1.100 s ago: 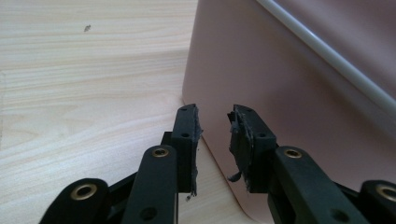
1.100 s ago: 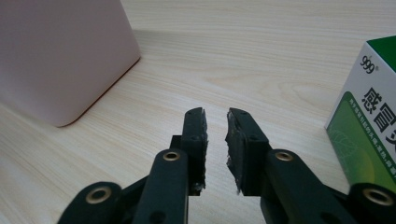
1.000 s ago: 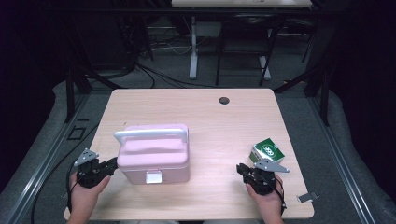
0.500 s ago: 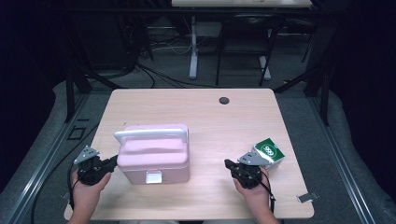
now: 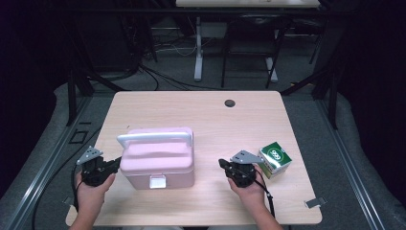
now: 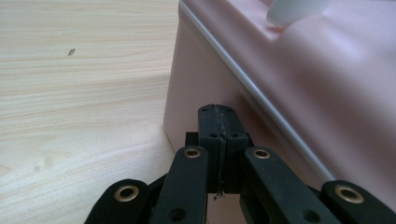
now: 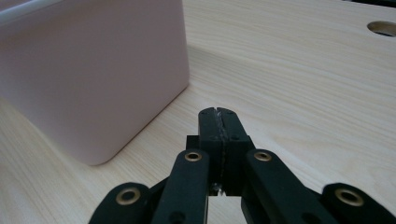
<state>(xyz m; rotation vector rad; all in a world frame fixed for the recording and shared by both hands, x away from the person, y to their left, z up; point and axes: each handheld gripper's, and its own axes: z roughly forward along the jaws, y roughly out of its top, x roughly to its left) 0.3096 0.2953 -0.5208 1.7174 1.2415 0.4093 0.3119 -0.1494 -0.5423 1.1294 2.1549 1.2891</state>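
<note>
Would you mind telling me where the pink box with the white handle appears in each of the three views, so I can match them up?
High view: the pink box sits left of centre on the table, between the two grippers.
Left gripper view: it takes up the right side and upper right, its side wall just beyond the shut jaws.
Right gripper view: its rounded corner stands at the upper left.
Shared landmark: the light wooden table, under the box in all three.

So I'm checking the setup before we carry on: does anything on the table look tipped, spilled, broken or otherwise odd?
Nothing stands out. The pink box sits flat and closed, handle folded along its lid. The small green carton sits flat near the right edge of the table, turned at an angle. No spill or damage shows.
</note>
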